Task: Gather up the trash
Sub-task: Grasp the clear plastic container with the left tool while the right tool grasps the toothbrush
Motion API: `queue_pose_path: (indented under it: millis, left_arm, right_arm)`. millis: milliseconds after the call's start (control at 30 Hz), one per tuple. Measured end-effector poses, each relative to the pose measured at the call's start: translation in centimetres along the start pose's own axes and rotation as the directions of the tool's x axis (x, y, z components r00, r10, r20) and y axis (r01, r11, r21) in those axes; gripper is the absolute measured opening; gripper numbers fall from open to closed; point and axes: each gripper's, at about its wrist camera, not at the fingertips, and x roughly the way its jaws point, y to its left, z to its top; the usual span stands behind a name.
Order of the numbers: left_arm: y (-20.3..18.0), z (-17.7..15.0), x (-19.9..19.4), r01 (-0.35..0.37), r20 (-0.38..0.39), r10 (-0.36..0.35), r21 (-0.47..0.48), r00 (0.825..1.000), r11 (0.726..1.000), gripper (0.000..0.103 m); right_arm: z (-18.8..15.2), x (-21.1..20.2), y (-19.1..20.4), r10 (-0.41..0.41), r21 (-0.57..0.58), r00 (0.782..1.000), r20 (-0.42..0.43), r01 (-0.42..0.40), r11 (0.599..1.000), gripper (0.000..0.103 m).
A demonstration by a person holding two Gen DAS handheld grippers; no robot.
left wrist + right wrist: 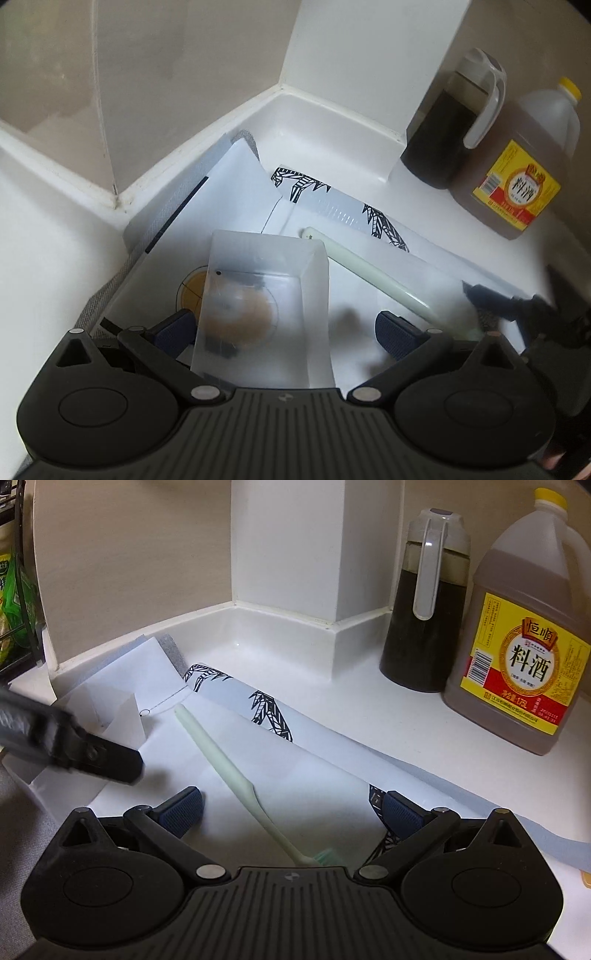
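Lying on the white sheet (325, 775), the toothbrush (236, 771) runs lengthwise away from our right gripper (291, 808), handle tip toward the wall corner, green bristle head nearest us, just under the gripper body. Its jaws stand wide and empty, straddling the shaft, so this hand looks nearer and better lined up; closing across the handle seems the move. Our left gripper (284, 328) is spread wide too, around a clear plastic box (262, 306), gripping nothing. Two bottles (517, 642) stand well apart, right.
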Motion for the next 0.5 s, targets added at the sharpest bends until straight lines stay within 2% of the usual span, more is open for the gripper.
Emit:
queue_pose_path:
  millis: [200,267,300,333,433,500]
  left_arm:
    - [-0.2,-0.6,0.0,-0.027,0.024,0.026,0.044,0.999,0.999,0.103]
    - [-0.5,-0.8,-0.2,-0.043,0.028,0.041,0.059,0.999,0.997,0.102]
    - [-0.4,-1.0,-0.6,-0.052,0.043,0.05,0.057,0.998,0.997,0.089]
    - [-0.4,-1.2,-1.0,-0.06,0.064,0.056,0.056,0.996,0.997,0.065]
    - [0.4,-1.6,-2.4,0.006,0.072,-0.007,0.01,0.997,1.0,0.064]
    - [0.2,-2.0,-3.6,0.009,0.098,-0.011,0.021,0.995,1.0,0.064]
  right_arm:
    - [0.0,0.0,-0.1,0.01,0.004,1.0,0.0,-0.01,1.0,0.101]
    - [-0.2,-0.7,0.3,0.04,-0.024,0.999,0.032,-0.039,0.999,0.078]
    - [-0.2,-1.1,0.6,0.055,-0.049,0.998,0.043,-0.053,0.997,0.043]
    - [-0.3,-1.4,1.1,0.056,-0.073,0.997,0.044,-0.052,0.996,0.024]
    - [-0.8,-2.0,2.1,0.036,-0.14,0.998,0.051,-0.029,0.99,0.011]
    - [-1.0,-2.6,2.3,0.027,-0.137,0.998,0.051,-0.02,0.99,0.011]
